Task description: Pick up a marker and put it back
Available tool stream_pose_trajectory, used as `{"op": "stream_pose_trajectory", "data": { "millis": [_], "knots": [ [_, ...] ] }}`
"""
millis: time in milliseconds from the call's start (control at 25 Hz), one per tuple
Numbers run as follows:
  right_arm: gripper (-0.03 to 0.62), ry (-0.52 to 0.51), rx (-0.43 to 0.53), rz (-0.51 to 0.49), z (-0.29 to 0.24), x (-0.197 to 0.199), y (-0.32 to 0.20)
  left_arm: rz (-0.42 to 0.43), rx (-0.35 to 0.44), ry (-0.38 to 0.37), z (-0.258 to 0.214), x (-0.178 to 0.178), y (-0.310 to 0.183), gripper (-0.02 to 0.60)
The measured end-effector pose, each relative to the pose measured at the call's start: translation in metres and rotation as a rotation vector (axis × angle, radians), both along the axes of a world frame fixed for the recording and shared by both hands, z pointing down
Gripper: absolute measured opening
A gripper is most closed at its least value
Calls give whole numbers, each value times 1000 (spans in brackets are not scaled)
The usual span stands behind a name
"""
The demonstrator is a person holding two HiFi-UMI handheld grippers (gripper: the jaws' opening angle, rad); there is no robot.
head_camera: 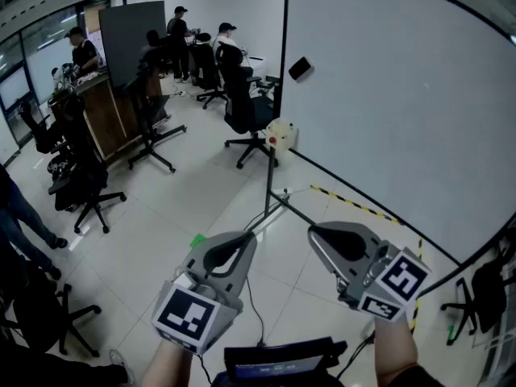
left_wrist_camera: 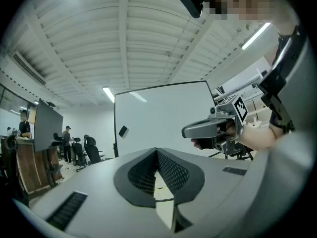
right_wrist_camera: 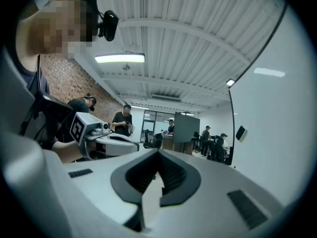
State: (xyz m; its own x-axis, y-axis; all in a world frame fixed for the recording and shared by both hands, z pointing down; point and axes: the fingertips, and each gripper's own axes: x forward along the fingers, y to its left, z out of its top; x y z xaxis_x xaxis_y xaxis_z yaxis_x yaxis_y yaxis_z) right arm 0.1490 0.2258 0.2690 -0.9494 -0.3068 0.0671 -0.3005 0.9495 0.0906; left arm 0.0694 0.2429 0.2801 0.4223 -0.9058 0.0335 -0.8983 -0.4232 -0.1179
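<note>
Two hand-held grippers low in the frame, left gripper [head_camera: 245, 239] and right gripper [head_camera: 316, 233], both closed and empty, point level toward a whiteboard [head_camera: 387, 111] filling the upper right. No marker is visible; the right gripper is nearer the whiteboard

The white tiled floor [head_camera: 161, 216] carries wheeled office chairs [head_camera: 244, 110], a whiteboard stand [head_camera: 268, 180] and striped tape [head_camera: 347, 202].

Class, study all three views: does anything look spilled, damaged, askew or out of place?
Nothing looks spilled or damaged. The whiteboard is blank apart from a small black block stuck on at a tilt. Oddly, no marker shows in any view; the left claw and right claw are shut, empty.
</note>
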Motion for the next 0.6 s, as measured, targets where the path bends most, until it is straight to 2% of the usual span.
{"op": "stream_pose_trajectory", "data": {
  "millis": [120, 240, 360, 600],
  "knots": [
    [11, 22, 10, 21, 13, -30, 9, 22, -3, 34, 6, -29, 3, -2],
    [11, 8, -31, 40, 25, -46, 10, 35, -4, 47, 11, -50, -3, -2],
    [11, 2, -70, 68, 32, -47, -2, 43, -4, 49, 12, -56, -14, -2],
    [11, -51, -81, 90, 29, -41, -51, 24, -21, 49, 14, -56, -53, -2]
  ]
}}
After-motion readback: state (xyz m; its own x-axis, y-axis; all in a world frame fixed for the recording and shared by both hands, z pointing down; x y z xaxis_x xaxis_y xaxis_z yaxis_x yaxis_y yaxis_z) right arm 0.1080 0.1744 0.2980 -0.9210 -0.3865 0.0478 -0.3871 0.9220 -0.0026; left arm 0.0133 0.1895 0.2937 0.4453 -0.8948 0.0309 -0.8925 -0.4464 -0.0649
